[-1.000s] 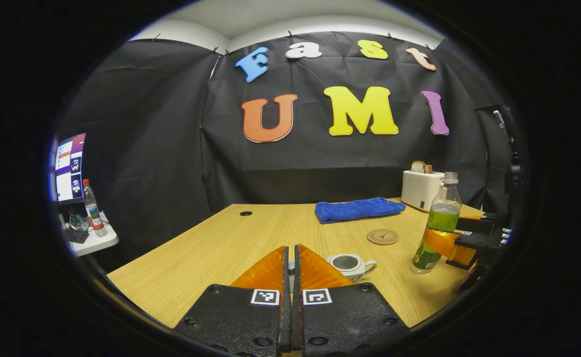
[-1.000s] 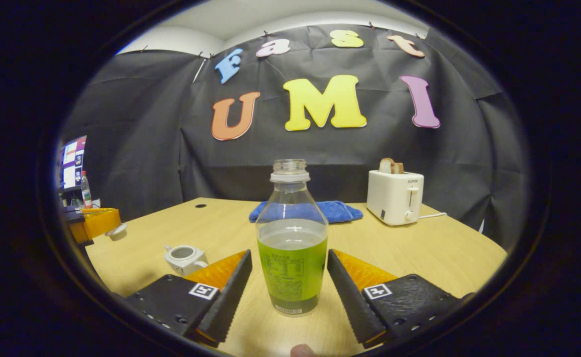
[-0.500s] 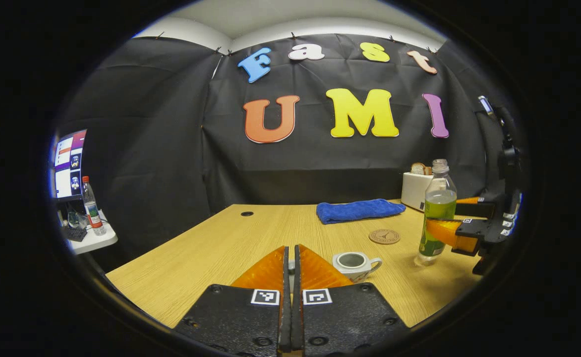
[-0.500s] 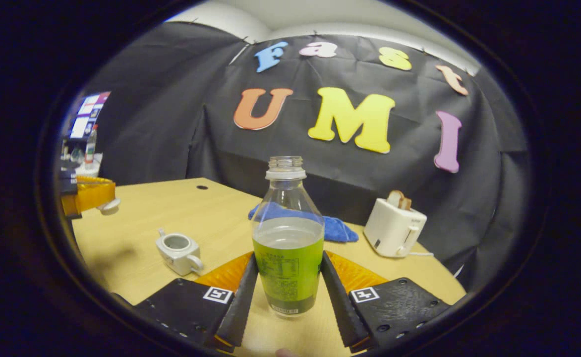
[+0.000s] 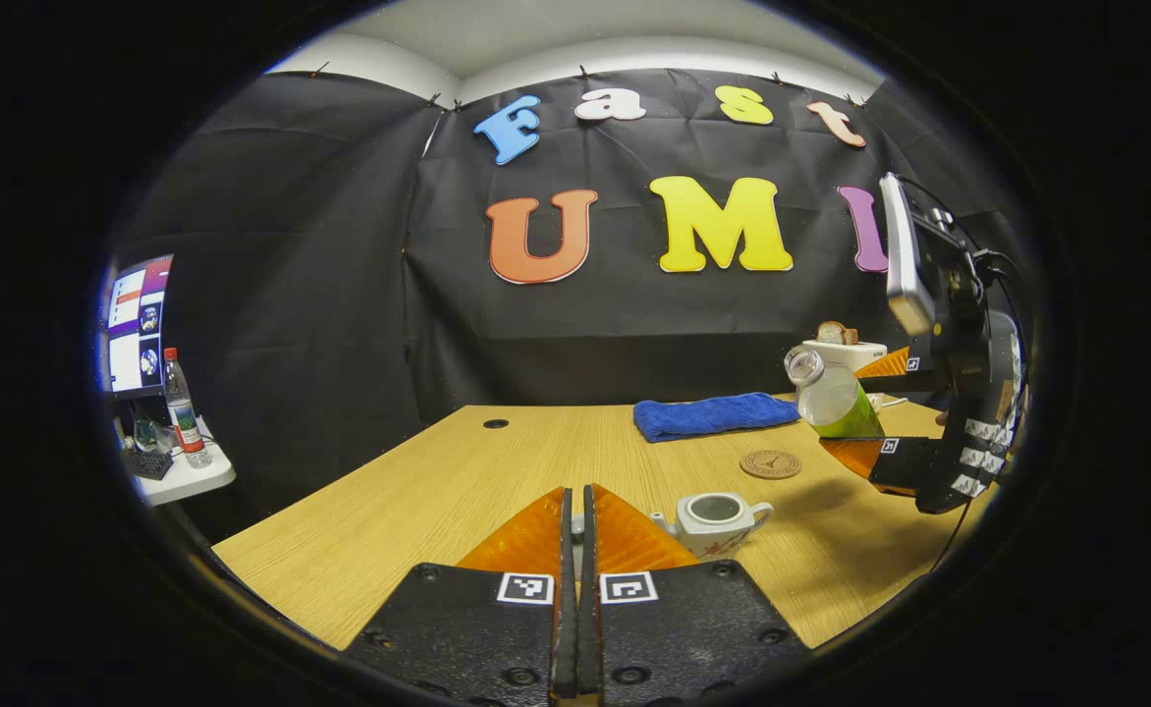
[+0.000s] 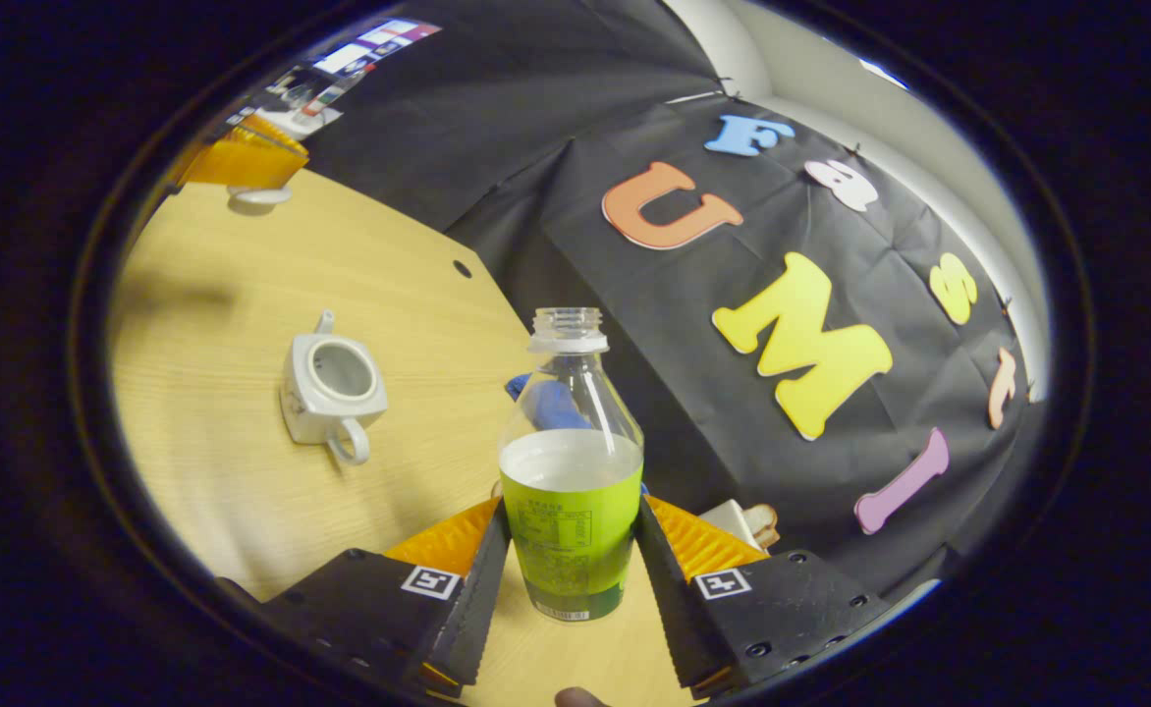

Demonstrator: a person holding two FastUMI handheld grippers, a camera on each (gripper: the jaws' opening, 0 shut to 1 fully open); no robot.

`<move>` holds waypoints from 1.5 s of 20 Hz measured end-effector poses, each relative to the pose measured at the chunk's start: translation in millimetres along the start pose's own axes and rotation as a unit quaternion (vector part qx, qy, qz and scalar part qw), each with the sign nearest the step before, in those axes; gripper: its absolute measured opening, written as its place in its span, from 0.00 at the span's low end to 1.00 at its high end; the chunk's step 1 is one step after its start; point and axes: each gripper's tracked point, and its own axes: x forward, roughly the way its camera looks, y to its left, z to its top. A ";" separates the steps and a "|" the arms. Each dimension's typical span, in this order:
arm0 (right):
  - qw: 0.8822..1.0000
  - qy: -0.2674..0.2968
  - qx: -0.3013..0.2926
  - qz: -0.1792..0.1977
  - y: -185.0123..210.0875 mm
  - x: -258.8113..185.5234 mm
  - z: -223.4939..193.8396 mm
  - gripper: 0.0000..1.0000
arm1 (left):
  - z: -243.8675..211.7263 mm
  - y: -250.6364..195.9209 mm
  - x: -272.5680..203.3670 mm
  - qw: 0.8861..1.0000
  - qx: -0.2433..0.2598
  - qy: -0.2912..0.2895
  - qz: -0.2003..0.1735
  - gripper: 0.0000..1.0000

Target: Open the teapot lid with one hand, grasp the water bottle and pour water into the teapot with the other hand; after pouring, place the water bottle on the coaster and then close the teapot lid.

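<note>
Wooden table (image 5: 458, 481) holds the lidless white teapot (image 5: 715, 520); right gripper (image 6: 568, 550) clamps the tilted water bottle (image 6: 571, 491) in the air above it, while left gripper (image 5: 575, 530) pinches the teapot lid (image 6: 259, 195)

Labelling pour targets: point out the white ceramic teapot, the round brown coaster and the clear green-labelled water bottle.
White ceramic teapot (image 5: 715, 524): left gripper view, body.
Round brown coaster (image 5: 770, 463): left gripper view, top face.
Clear green-labelled water bottle (image 6: 572, 520): right gripper view, label.
</note>
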 end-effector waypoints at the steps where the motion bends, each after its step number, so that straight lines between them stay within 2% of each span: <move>1: 1.000 -0.002 -0.023 -0.001 0.8 -0.1 0.4 0.72 | -2.0 2.1 -0.2 1.000 0.000 -0.001 -0.001 0.03; 4: 0.996 -0.011 -0.092 -0.013 1.9 7.7 5.8 0.72 | -1.8 8.7 2.2 1.000 0.000 -0.004 -0.001 0.03; 8: 0.981 -0.031 -0.188 -0.038 -1.0 12.9 13.8 0.72 | -2.9 13.3 4.4 1.000 -0.001 -0.008 0.000 0.03; 16: 0.952 -0.052 -0.296 -0.054 -0.4 12.6 25.9 0.71 | -2.5 18.9 2.3 1.000 0.002 -0.014 0.000 0.03; 22: 0.920 -0.070 -0.379 -0.071 0.3 12.2 35.9 0.71 | -4.4 23.0 2.2 1.000 -0.002 -0.016 0.001 0.03; 30: 0.896 -0.078 -0.430 -0.077 0.7 12.4 40.9 0.72 | -3.1 20.9 0.1 1.000 -0.004 -0.016 -0.003 0.03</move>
